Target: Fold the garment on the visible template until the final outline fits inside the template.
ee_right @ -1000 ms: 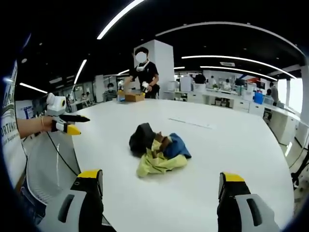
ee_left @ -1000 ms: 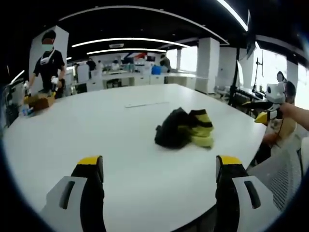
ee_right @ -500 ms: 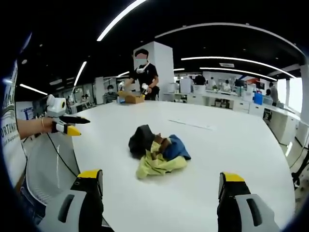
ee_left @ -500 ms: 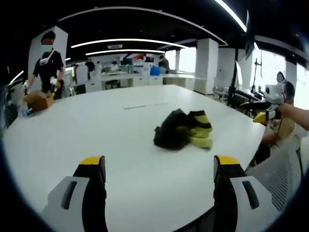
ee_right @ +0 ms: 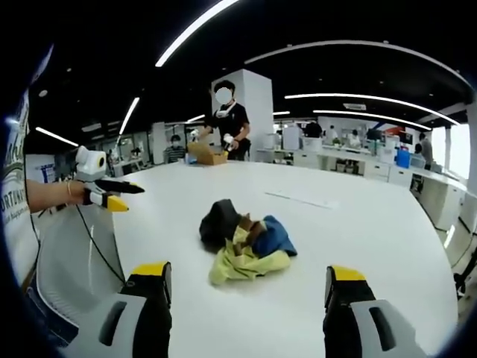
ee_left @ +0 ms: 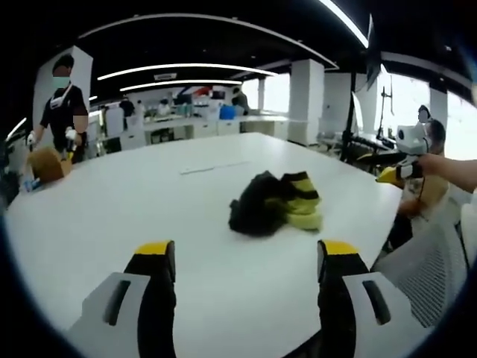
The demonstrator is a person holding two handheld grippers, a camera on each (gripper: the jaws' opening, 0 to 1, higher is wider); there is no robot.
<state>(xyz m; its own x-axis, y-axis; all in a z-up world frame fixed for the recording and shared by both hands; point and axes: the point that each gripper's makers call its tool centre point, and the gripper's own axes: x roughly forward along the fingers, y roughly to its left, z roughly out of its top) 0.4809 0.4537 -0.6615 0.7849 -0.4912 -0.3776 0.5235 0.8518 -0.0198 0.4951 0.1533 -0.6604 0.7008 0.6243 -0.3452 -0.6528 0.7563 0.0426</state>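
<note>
Garment (ee_right: 244, 242): crumpled heap, centre frame on white worktop (ee_right: 373, 224), unmoved since a second ago; left gripper (ee_left: 242, 280) and right gripper (ee_right: 246, 298) wide, empty, jaws slightly narrowed; folding unstarted.

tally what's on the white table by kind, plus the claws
Crumpled garment pile: 1
Cardboard box at the far edge: 1
Claws: 2, left claw and right claw, both open and empty
Total: 4
</note>
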